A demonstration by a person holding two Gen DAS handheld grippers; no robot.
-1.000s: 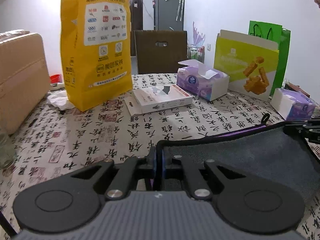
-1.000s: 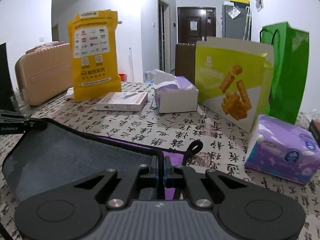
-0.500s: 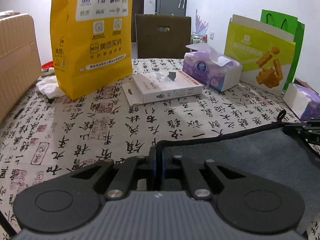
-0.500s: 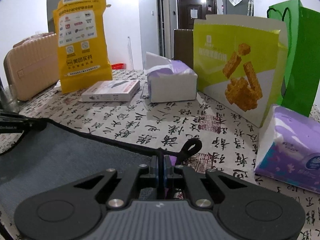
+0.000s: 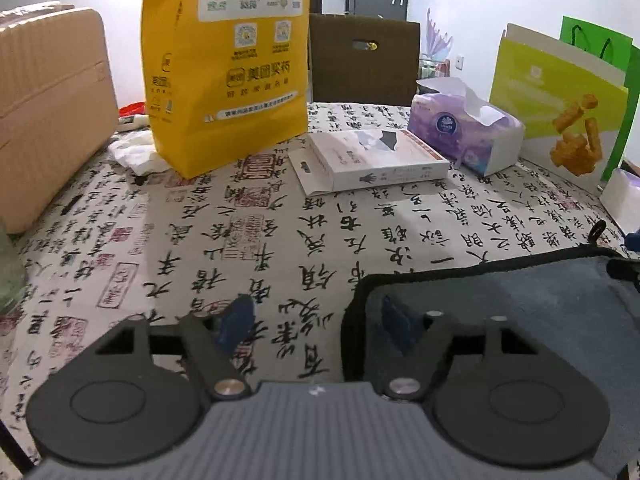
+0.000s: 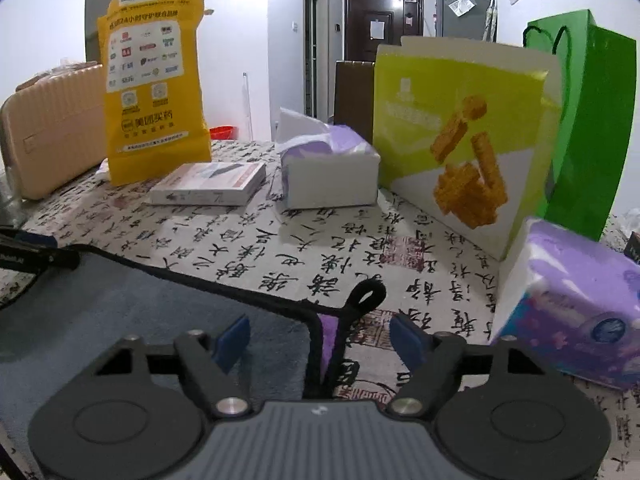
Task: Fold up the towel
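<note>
Grey towel, black-edged: laid flat on the calligraphy tablecloth at the near edge. Left gripper and right gripper: fingers spread wide, nothing held, a towel corner lying between each pair.

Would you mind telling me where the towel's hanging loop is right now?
In the right wrist view, the hanging loop lies on the tablecloth at the grey towel corner, just ahead of the open right gripper.

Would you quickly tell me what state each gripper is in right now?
Left gripper: open, holding nothing; the towel corner lies between its fingers.
Right gripper: open, holding nothing; the towel's corner lies between its fingers.
</note>
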